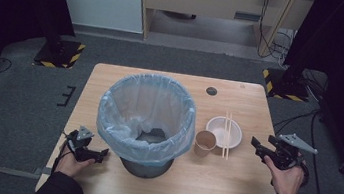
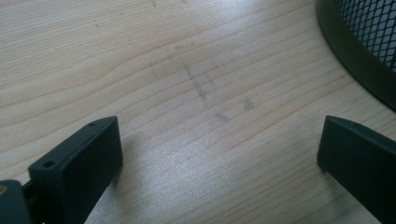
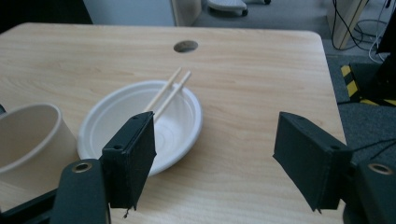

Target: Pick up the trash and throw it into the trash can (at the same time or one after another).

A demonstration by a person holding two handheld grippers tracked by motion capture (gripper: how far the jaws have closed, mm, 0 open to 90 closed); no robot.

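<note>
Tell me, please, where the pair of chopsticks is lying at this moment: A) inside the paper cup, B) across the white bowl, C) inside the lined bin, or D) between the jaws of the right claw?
B: the chopsticks rest across the rim of the white bowl, beside the paper cup; the right claw is open with nothing between its jaws.

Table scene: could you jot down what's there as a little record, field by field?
surface: wooden table
bin: mesh wastebasket with blue liner, centre
cup: brown paper cup, upright, beside the bin
bowl: white bowl, right of cup
chopsticks: pair lying across the bowl
left gripper: open, holding nothing
right gripper: open, holding nothing
</note>
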